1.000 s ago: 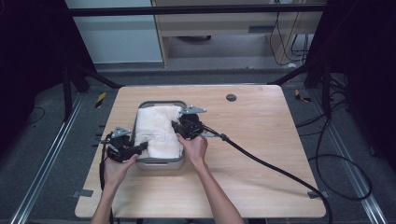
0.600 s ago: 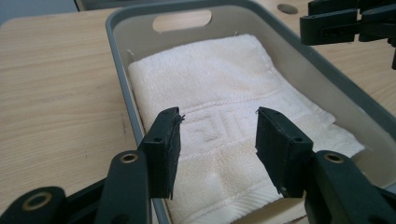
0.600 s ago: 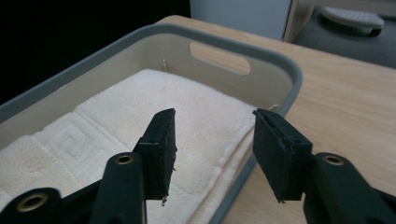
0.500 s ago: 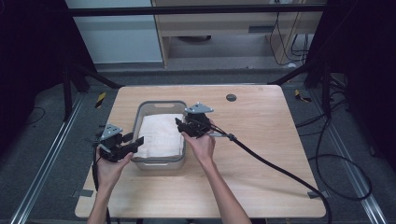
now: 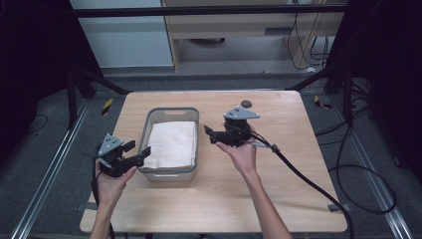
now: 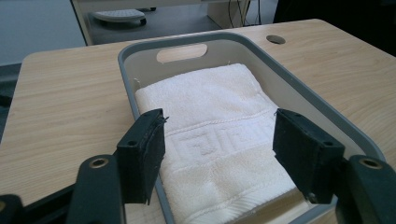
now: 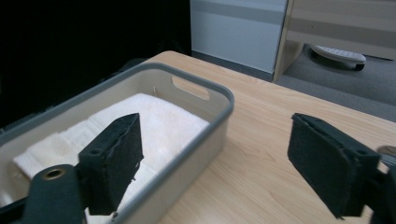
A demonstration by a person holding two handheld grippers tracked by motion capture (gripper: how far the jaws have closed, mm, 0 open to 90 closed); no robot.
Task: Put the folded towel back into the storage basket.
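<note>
- Room, high view: dark grey floor (image 5: 45,124) around the table, metal rails at left and right, black frame posts, a pale cabinet (image 5: 234,25) beyond the far edge, loose cables right of the table.
- Table (image 5: 278,199): light wood, bare apart from the bin; a round cable hole (image 5: 246,103) sits beyond and to the right of the bin.
- Grey plastic bin (image 5: 191,144): left of the table's middle, long side running away from the person, handle slot (image 6: 182,52) in its far end wall.
- White towel (image 5: 171,144): folded, lying flat inside the bin. The left gripper view adds a woven key-pattern band across the towel, too small to make out from above.
- Right gripper (image 5: 211,134): held above the table just right of the bin, jaws wide apart with nothing between them, having just been opening. Its own view shows the bin's right wall and bare wood in the gap.
- Left gripper (image 5: 139,153): at the bin's near-left corner, jaws apart and empty, likewise just been opening. Its own view shows the towel's near end past the pads (image 6: 142,156), untouched.
</note>
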